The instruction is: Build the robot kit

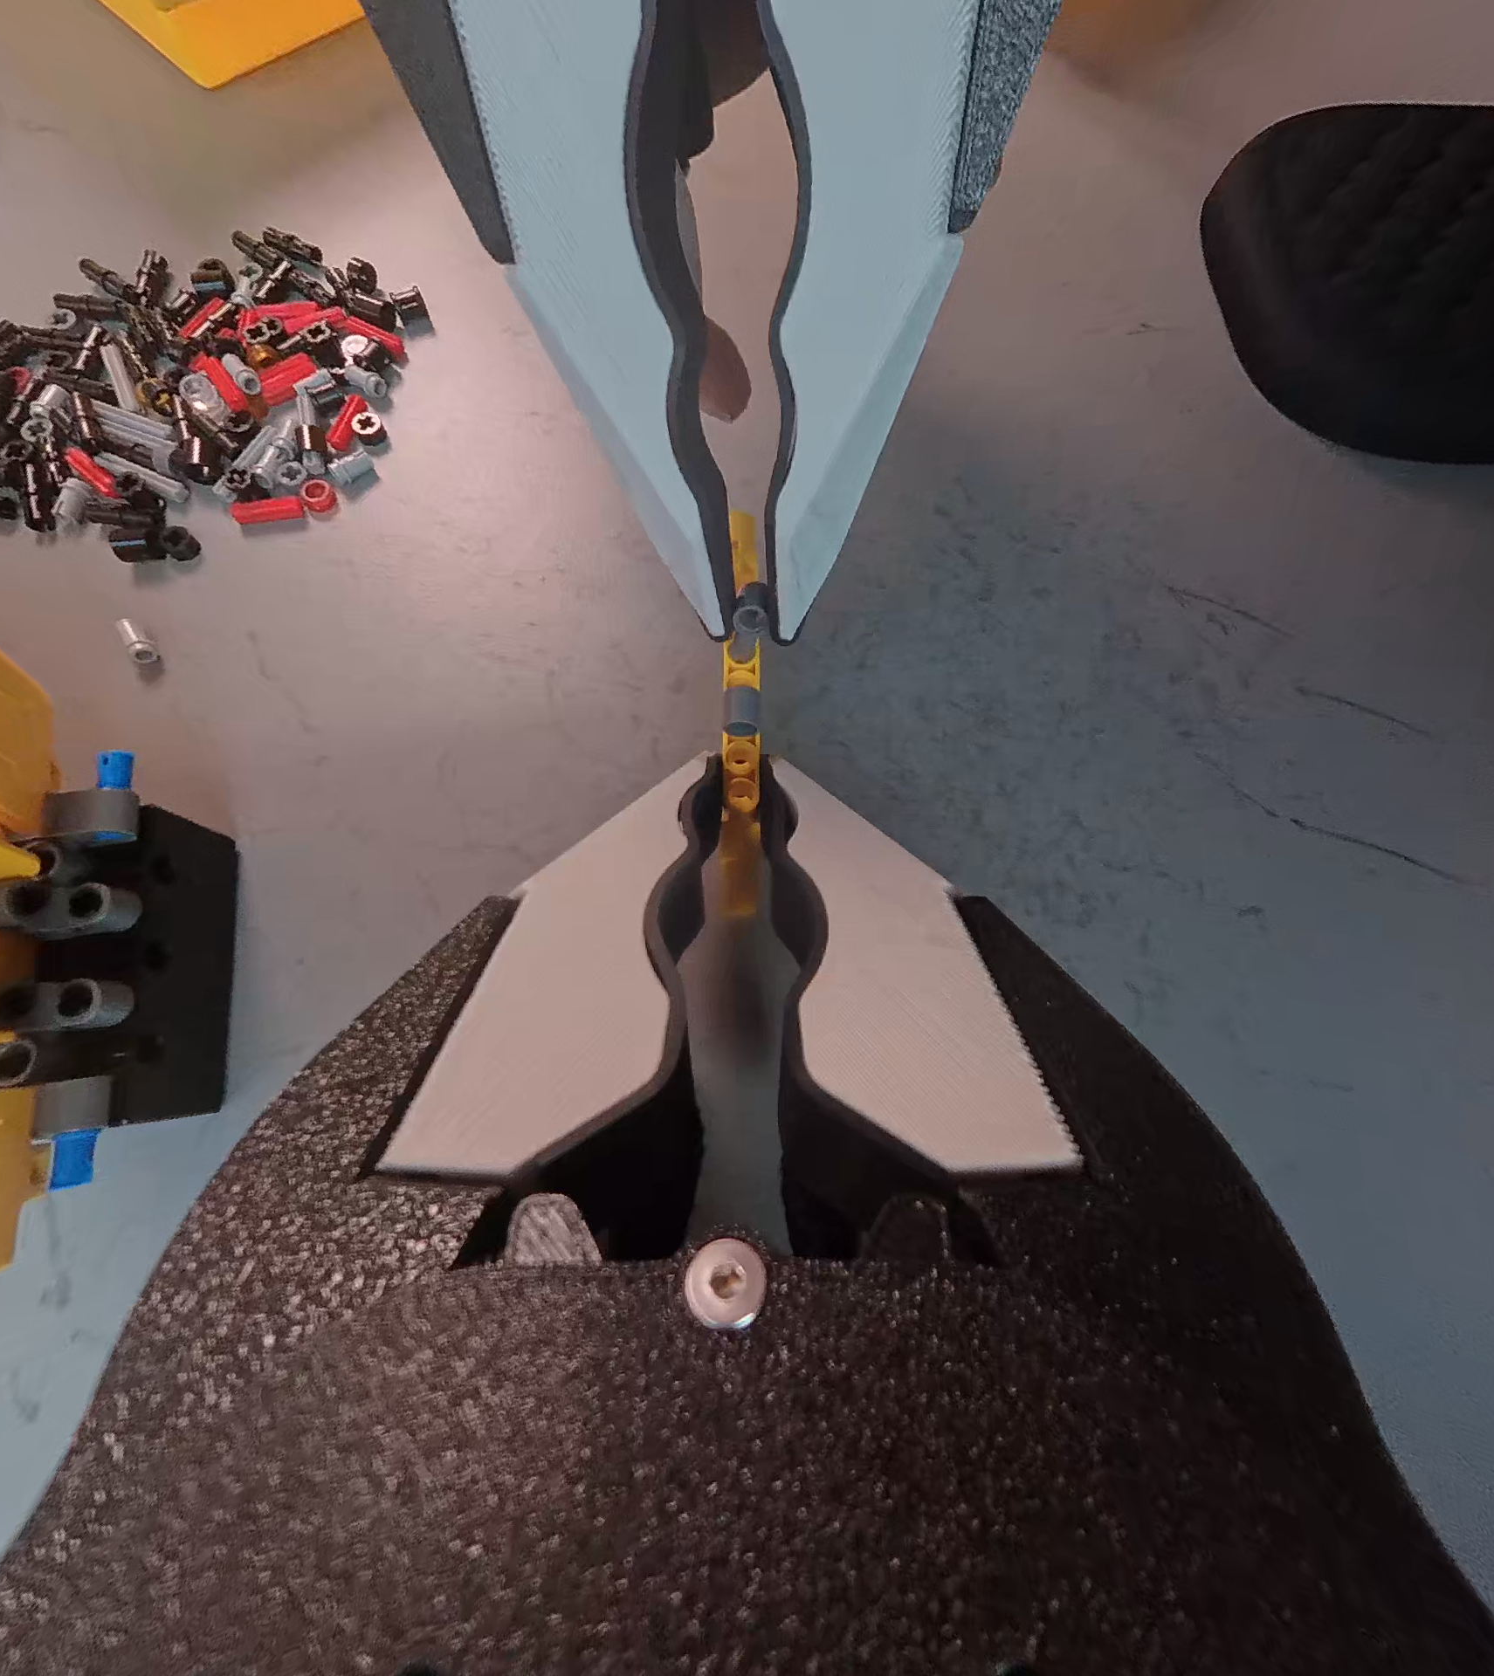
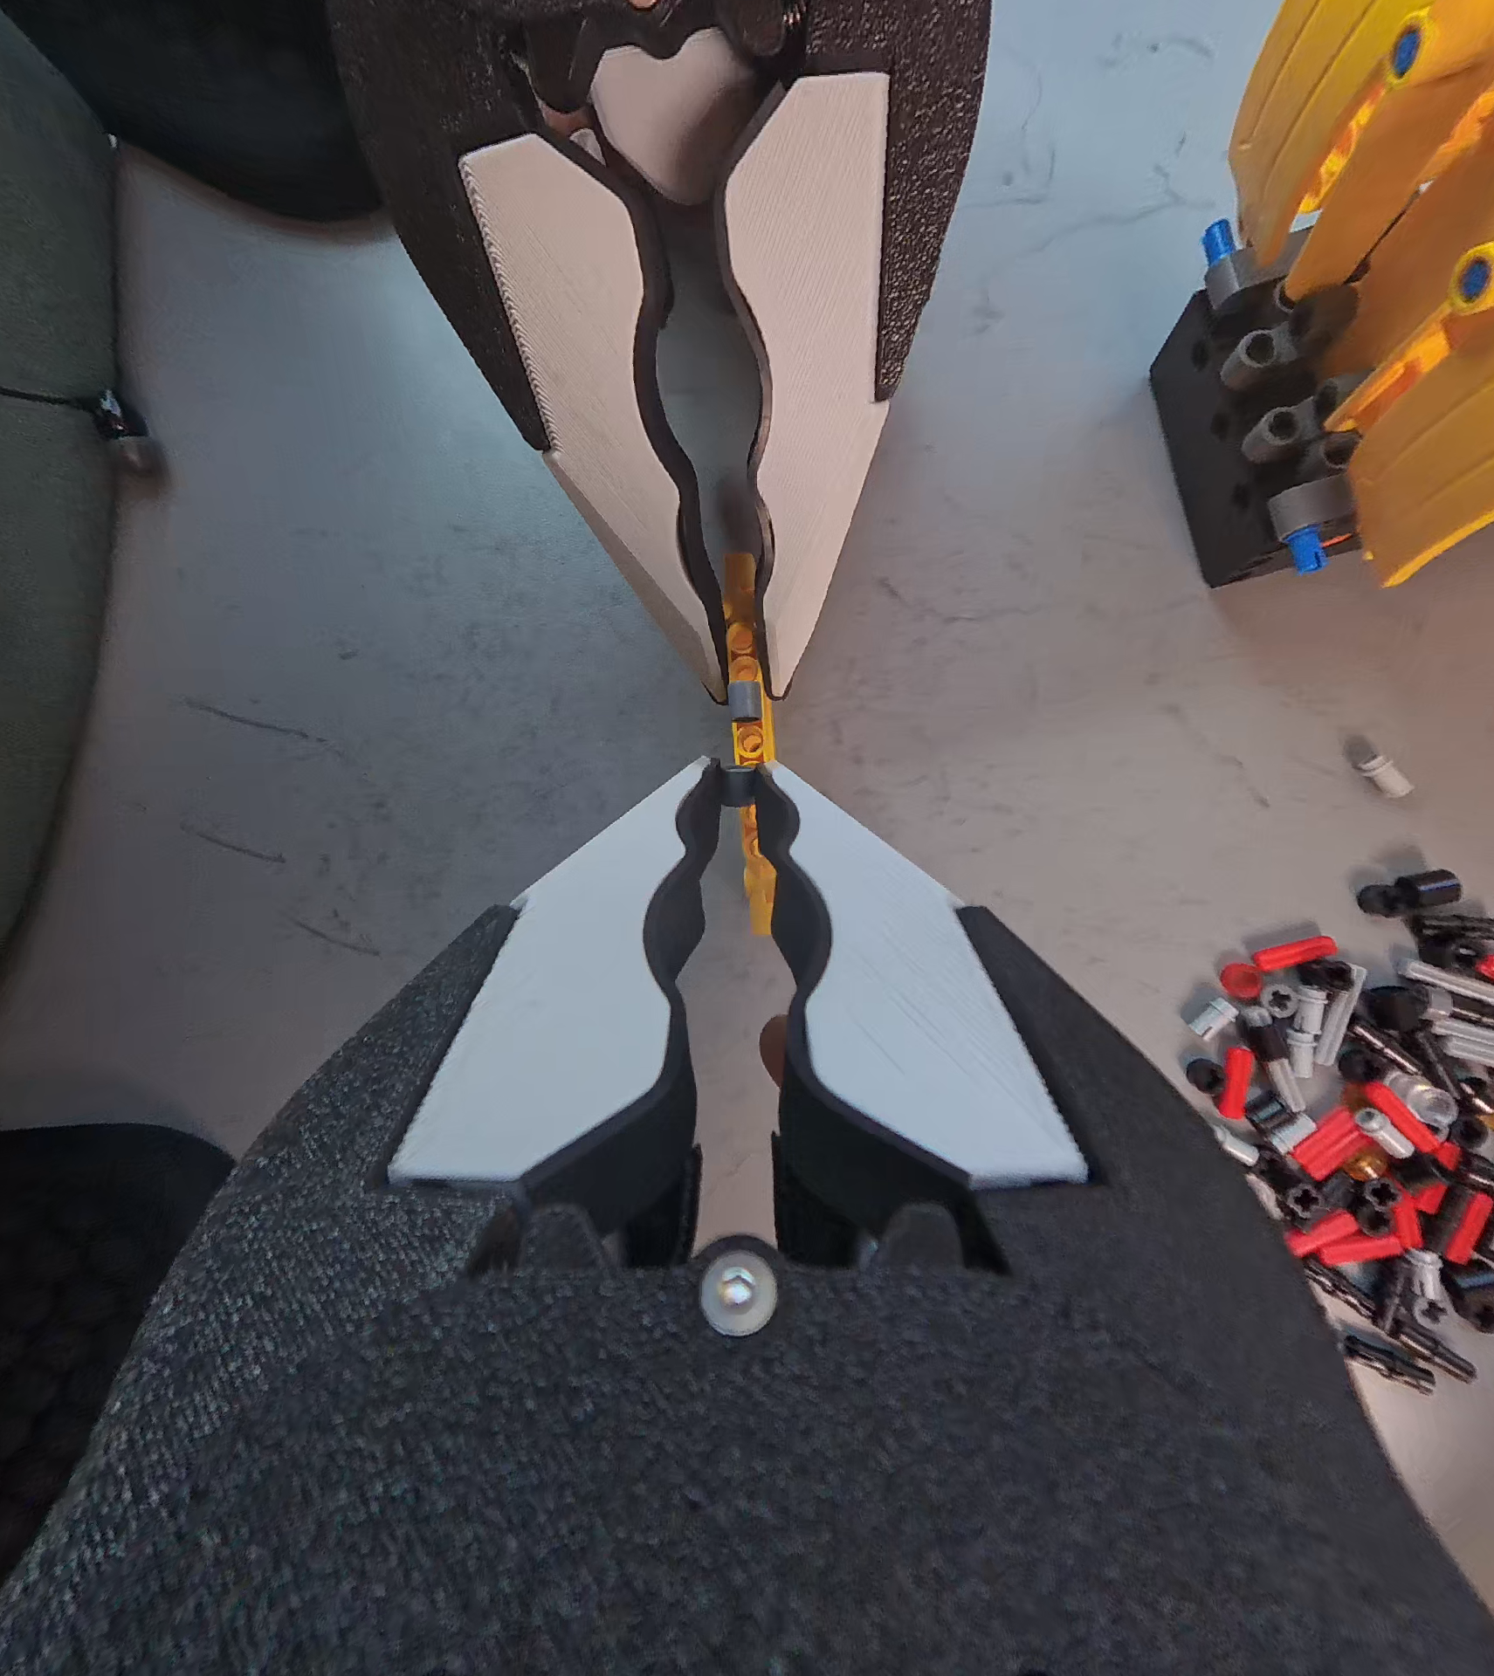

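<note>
Left gripper (image 1: 741, 766): fingers closed on one end of a thin yellow perforated beam (image 1: 740, 671); tips pinch it on both sides.
Right gripper (image 2: 736, 771): fingers closed on the other end of the same beam, the tips pressing a small grey bush (image 2: 739, 785) that sits on it.
Yellow perforated beam: held in the air between the two grippers, which face each other tip to tip above the grey table (image 1: 1178, 725); a second grey bush (image 1: 741, 710) sits on the bare stretch between the tips.
Pile of small parts (image 1: 171, 390): black, red and light grey pins and connectors, on the table far left in the left wrist view, well apart from the grippers.
Loose grey bush (image 1: 137, 640): lies alone just near of the pile.
Yellow-and-black built model (image 2: 1396, 363): yellow panels on a black block with grey connectors and blue pins, far right in the right wrist view.
Black chair seat (image 1: 1414, 281): far right in the left wrist view.
Writing: none readable on any part.
</note>
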### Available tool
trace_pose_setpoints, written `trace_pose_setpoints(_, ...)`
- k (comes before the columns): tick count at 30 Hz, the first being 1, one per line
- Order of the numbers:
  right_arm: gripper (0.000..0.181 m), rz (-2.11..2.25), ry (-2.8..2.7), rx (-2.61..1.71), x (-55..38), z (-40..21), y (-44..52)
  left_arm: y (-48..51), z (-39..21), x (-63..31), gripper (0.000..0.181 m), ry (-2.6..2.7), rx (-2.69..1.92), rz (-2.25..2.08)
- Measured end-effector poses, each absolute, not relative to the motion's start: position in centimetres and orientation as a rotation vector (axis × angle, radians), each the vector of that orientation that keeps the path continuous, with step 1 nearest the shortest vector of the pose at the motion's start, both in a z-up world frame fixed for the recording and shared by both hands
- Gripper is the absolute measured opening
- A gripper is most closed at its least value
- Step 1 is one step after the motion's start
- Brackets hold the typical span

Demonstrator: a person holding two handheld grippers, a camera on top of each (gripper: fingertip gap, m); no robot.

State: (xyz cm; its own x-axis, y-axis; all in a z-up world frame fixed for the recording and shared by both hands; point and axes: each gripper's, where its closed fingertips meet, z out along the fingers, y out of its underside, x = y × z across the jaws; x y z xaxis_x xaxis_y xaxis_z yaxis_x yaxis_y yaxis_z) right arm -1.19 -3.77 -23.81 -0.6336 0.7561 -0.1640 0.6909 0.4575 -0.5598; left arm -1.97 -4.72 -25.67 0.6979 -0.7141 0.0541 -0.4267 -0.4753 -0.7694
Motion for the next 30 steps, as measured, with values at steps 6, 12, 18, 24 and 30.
trace_pose_setpoints(6, 0.006, 0.853, -2.72, -1.315, -1.09, -23.87, -4.06, -4.8, -25.67, -1.84, 0.007, 0.885, -2.129, -0.466)
trace_pose_setpoints(12, 0.006, 0.796, -2.787, -1.289, -1.25, -23.95, -4.1, -4.87, -25.66, -1.91, 0.007, 0.881, -2.131, -0.472)
trace_pose_setpoints(18, 0.007, 0.88, -2.772, -1.385, -1.09, -23.97, -4.31, -4.9, -25.65, -1.87, 0.007, 0.864, -2.143, -0.488)
trace_pose_setpoints(24, 0.007, 1.014, -2.721, -1.468, -1.17, -23.95, -4.29, -4.91, -25.67, -1.87, 0.007, 0.886, -2.133, -0.458)
trace_pose_setpoints(30, 0.006, 1.098, -2.744, -1.513, -1.1, -24.17, -4.81, -5.11, -25.69, -1.42, 0.007, 0.903, -2.128, -0.477)
